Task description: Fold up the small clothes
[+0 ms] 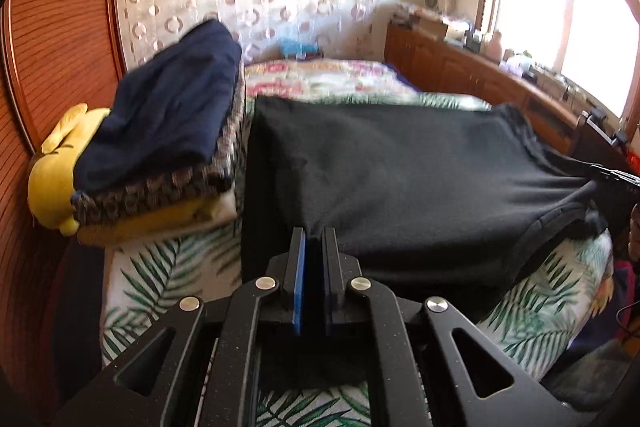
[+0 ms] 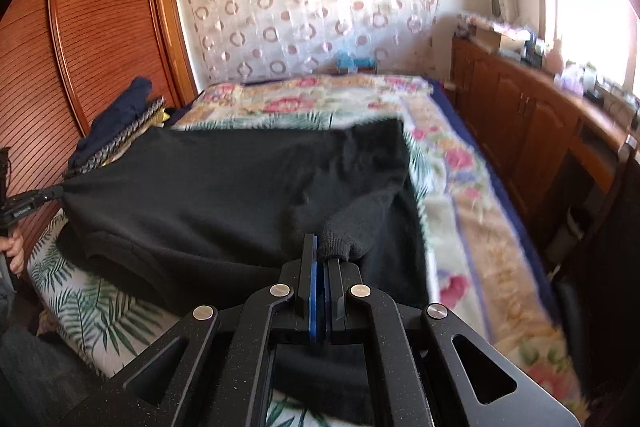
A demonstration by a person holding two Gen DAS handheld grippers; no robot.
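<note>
Left gripper [image 1: 315, 233] clamped on near edge of black garment [image 1: 400, 179]; right gripper [image 2: 322, 247] pinching bunched cuff-like corner of same cloth. Garment stretched taut between both, far part draped over bed [image 2: 460, 211], centre frame.

Step, judged: carrying near edge over for fold. Next: lay edge onto far edge, keep corners level, then release.

Folded stack [image 1: 160, 155] at 10 o'clock, just beside garment; yellow plush [image 1: 52, 179] behind it. Wooden cabinet [image 2: 520, 115] at 2 o'clock, well apart.
</note>
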